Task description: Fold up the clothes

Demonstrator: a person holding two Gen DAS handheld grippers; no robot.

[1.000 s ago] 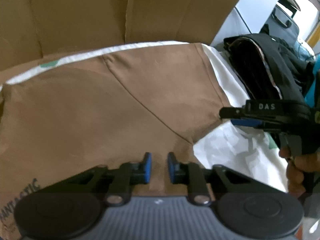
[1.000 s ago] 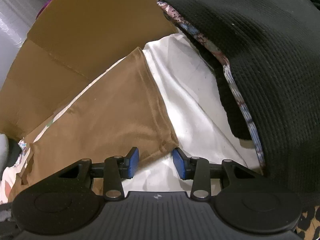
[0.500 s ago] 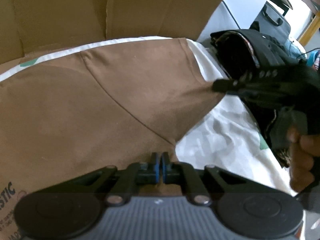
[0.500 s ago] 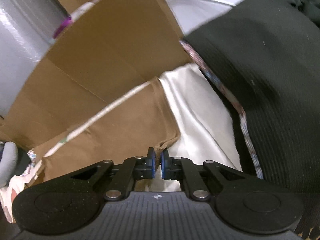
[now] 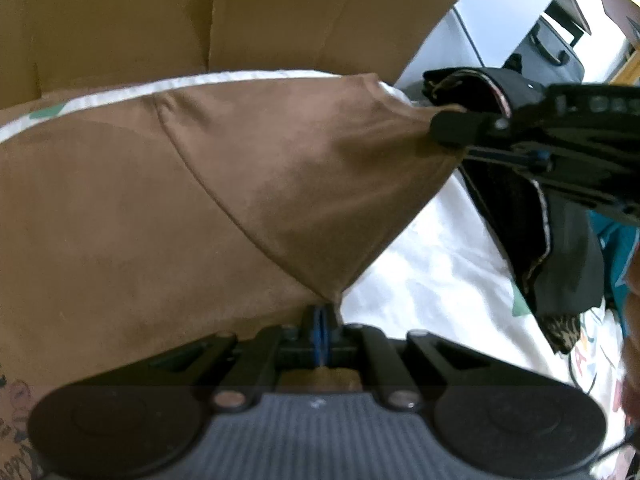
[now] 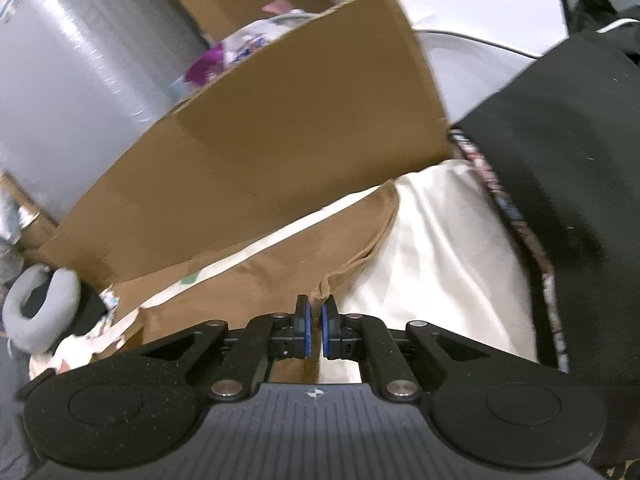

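Item 1: brown garment point(image 5: 168, 216), spread on the white sheet point(image 5: 436, 264) before the cardboard point(image 5: 120, 20). Your left gripper point(image 5: 320, 322) clamped its near sleeve corner; your right gripper point(image 6: 316, 326) pinched the sleeve's outer edge, raised off the sheet. Item 2: black garment point(image 6: 568, 152), lay just right.

A white sheet point(image 5: 432, 264) is being seen spread over the supporting surface, which is itself hidden; whether it is a bed or a counter cannot be told. A brown garment point(image 5: 168, 216) is lying directly on the sheet at the left. A black garment point(image 6: 568, 168) is resting on it at the right, apart from the brown one. A cardboard panel point(image 6: 280, 152) is standing along the far edge.
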